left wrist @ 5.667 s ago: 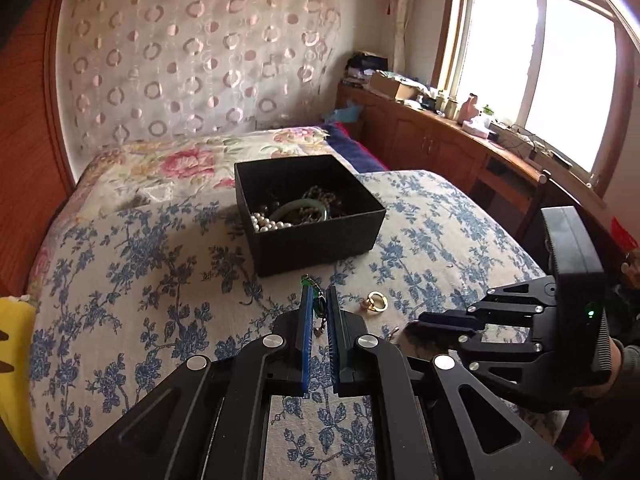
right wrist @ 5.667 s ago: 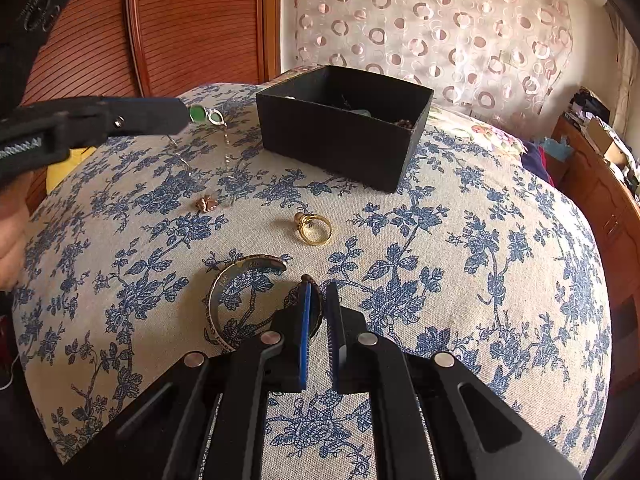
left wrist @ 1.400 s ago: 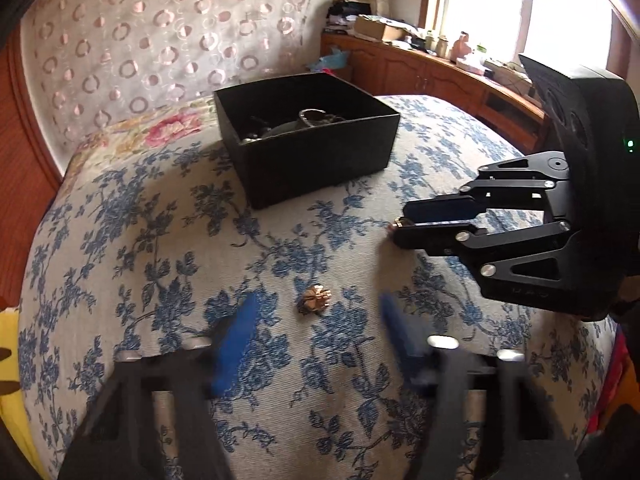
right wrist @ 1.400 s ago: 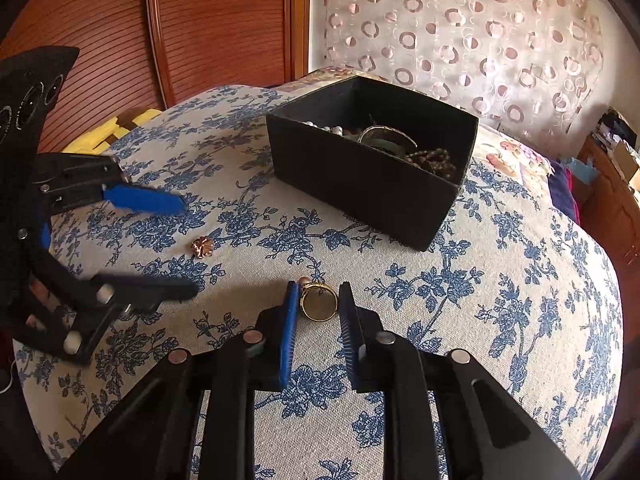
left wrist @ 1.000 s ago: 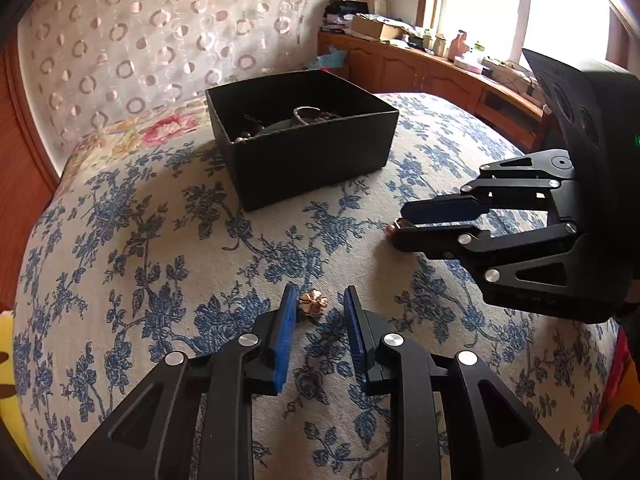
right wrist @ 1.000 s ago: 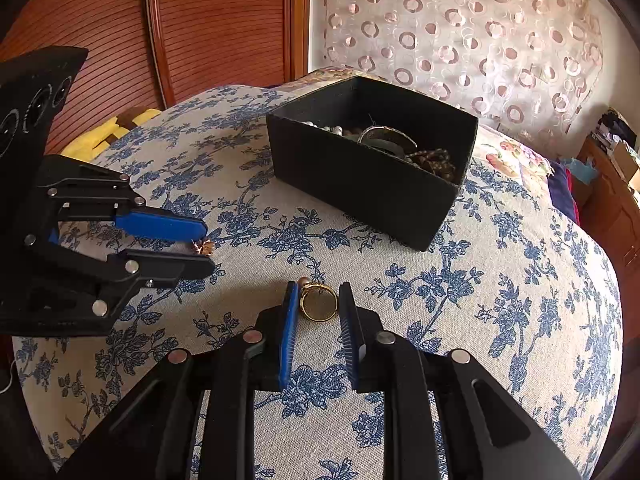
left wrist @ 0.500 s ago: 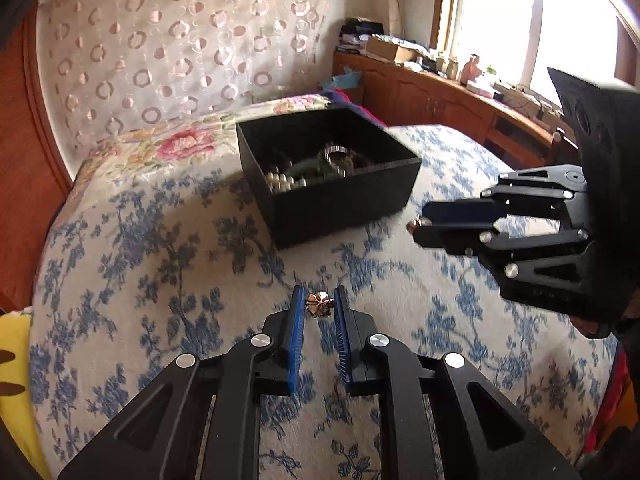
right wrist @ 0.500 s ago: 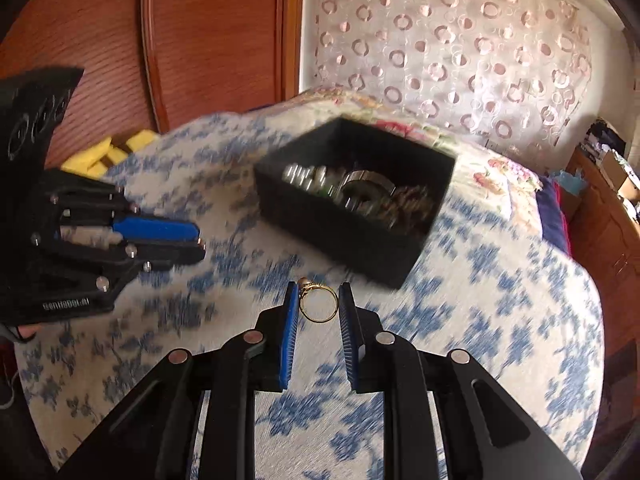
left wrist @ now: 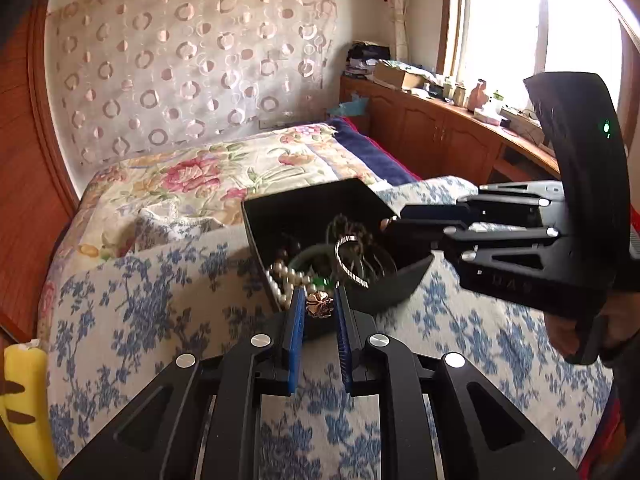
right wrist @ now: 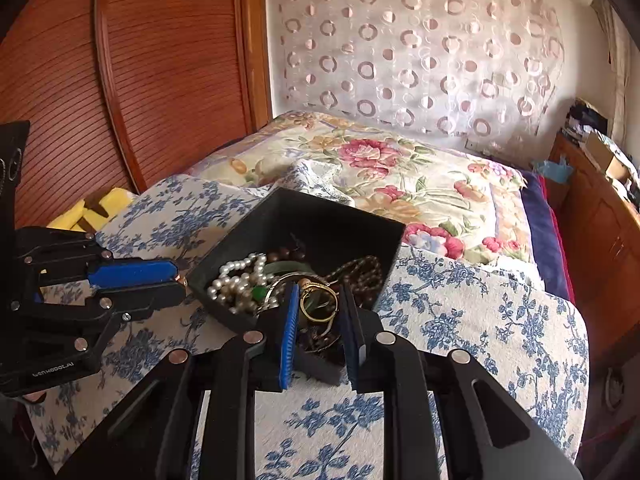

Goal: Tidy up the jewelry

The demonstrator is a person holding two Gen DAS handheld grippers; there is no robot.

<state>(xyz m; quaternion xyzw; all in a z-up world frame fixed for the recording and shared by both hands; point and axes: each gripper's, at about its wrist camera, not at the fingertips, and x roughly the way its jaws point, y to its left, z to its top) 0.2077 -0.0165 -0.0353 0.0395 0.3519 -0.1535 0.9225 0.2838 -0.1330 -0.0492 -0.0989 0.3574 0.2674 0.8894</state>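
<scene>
Gold ring (right wrist: 318, 303) is pinched in your right gripper (right wrist: 319, 300), flower charm (left wrist: 319, 303) in your left gripper (left wrist: 319, 304); release both well inside the black box (right wrist: 240, 236).

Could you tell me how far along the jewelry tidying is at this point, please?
Done: the black box already holds a pearl strand, dark beads and a bangle. In hand: the left gripper is shut on a rose-gold flower piece, and the right gripper on a gold ring; both are at the box. Left: releasing both pieces inside. No other loose jewelry shows on the bedspread.
</scene>
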